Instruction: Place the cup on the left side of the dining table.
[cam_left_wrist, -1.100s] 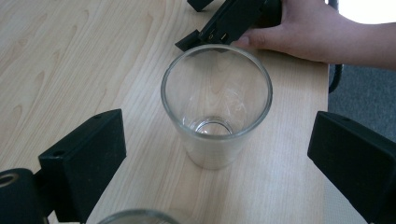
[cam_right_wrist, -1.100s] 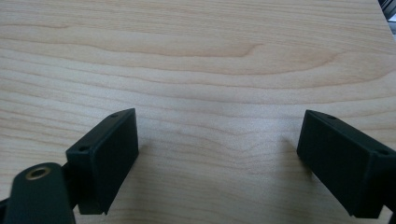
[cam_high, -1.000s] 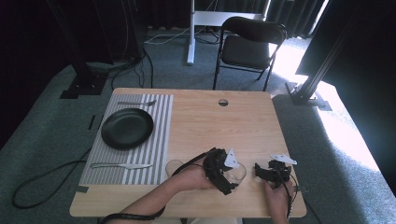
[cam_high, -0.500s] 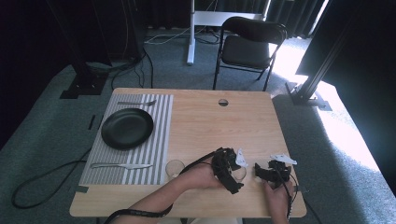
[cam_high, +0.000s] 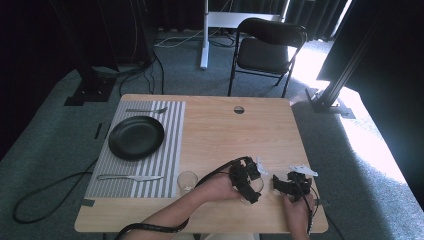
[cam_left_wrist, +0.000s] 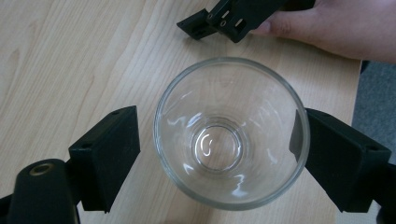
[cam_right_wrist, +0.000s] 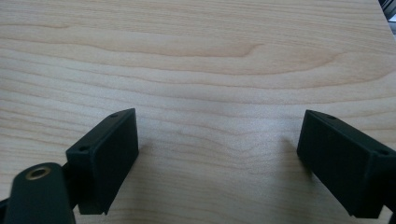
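We worked at a pale wooden table (cam_high: 220, 130) on grey carpet, a folding chair (cam_high: 265, 47) behind. A striped mat (cam_high: 172, 145) carried a black plate (cam_high: 136, 137). Our left gripper (cam_left_wrist: 217, 144) had just been closing around the upright glass (cam_left_wrist: 231, 135), one pad touching, the other just beside. Our right gripper (cam_right_wrist: 217, 154) stood spread over bare wood.

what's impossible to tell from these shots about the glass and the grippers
- Whether the left gripper grips the glass: in the left gripper view its jaws have just been closing, the right jaw meets the rim, the left stands apart.
- Glass in the high view: the left gripper covers most of it.
- Second glass by the striped mat: too small to tell if it holds anything.
- Right gripper: jaw tips cut off by the bottom edge.
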